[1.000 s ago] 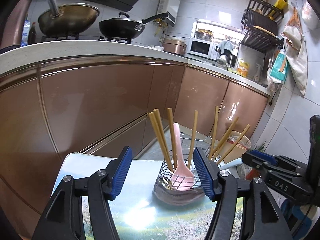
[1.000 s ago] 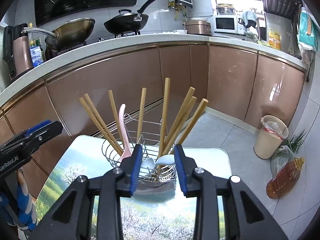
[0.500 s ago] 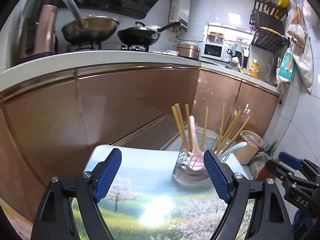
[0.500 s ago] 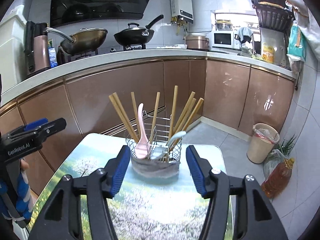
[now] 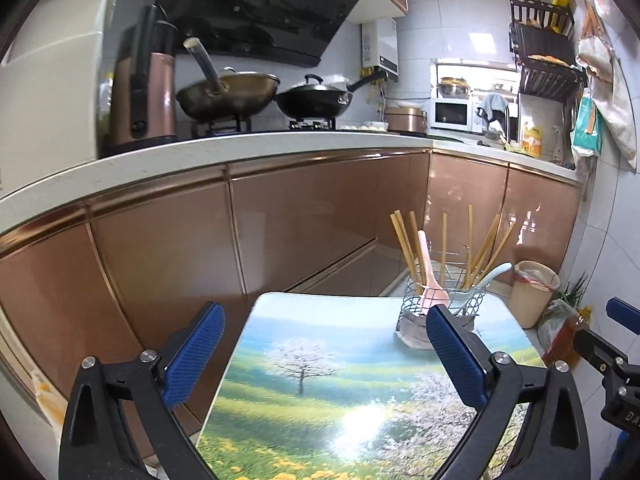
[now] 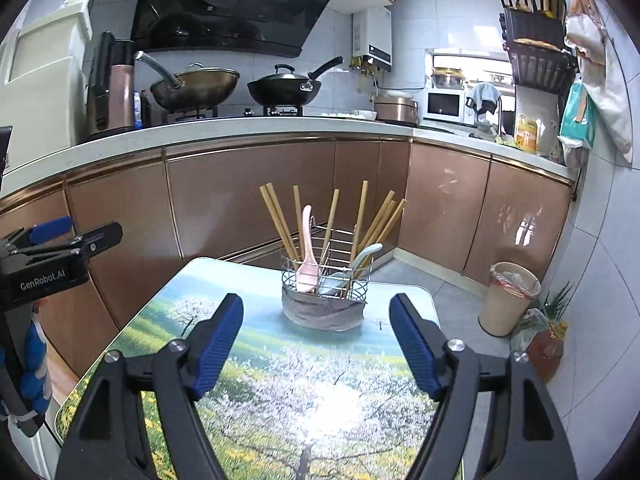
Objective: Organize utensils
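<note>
Left claw [image 5: 324, 356] and right claw [image 6: 316, 346] both empty, jaws opening wide over the desk [image 6: 280, 380]. Wire utensil basket [image 6: 324, 280] at 12 o'clock of the right claw holds chopsticks [image 6: 276, 220], pink spoon [image 6: 307, 256] and pale blue spoon [image 6: 356, 260].

A white-tiled kitchen wall [image 6: 448, 12] rises behind an L-shaped pale countertop [image 6: 248, 128] over glossy copper-brown cabinet doors [image 6: 248, 196]. A black range hood [image 6: 224, 4] hangs above two woks [image 6: 196, 88] on the hob. A white microwave [image 6: 442, 106] sits before a bright window [image 6: 468, 66]. On the grey tiled floor [image 6: 452, 292] stands a beige waste bin [image 6: 510, 298].
</note>
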The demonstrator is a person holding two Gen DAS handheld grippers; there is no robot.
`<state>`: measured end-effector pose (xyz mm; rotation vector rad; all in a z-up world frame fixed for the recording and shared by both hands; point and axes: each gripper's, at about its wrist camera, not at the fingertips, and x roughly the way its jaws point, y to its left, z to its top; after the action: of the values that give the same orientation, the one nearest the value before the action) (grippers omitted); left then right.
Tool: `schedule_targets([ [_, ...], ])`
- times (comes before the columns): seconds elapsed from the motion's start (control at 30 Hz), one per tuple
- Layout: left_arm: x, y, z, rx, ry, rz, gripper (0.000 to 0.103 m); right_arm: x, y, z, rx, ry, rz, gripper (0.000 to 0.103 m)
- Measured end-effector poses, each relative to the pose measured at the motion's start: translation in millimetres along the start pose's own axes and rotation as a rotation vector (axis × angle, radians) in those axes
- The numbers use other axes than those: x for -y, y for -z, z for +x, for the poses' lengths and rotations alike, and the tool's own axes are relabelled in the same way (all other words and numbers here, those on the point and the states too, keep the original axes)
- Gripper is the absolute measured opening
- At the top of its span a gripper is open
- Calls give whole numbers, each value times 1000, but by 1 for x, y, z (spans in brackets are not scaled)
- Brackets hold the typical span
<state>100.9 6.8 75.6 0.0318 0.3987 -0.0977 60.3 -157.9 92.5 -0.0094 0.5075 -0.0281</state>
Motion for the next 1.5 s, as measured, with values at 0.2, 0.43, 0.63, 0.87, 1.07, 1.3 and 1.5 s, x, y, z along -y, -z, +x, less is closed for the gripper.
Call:
schedule_targets([
  [0.2,-5,8,-16,27,-23,11,102,-3,12,-11,9,8,15,87],
  [0.43,-5,12,-24,43,-20,24,103,6,20,-15,17,34,43,90],
  [0.63,-5,14,-26,53,-23,24,103,9,22,-16,24,47,45,90],
  [0.87,-5,19,-23,42,-27,30,103,10,24,-13,25,51,42,91],
  [1.07,-3,22,-19,25,-16,37,103,7,27,-9,25,65,29,91],
  [1.3,-2,26,-11,-1,-7,41,103,6,29,-4,18,72,32,91],
  [1.5,-3,28,-9,-12,-3,50,103,7,32,-1,13,79,42,91],
])
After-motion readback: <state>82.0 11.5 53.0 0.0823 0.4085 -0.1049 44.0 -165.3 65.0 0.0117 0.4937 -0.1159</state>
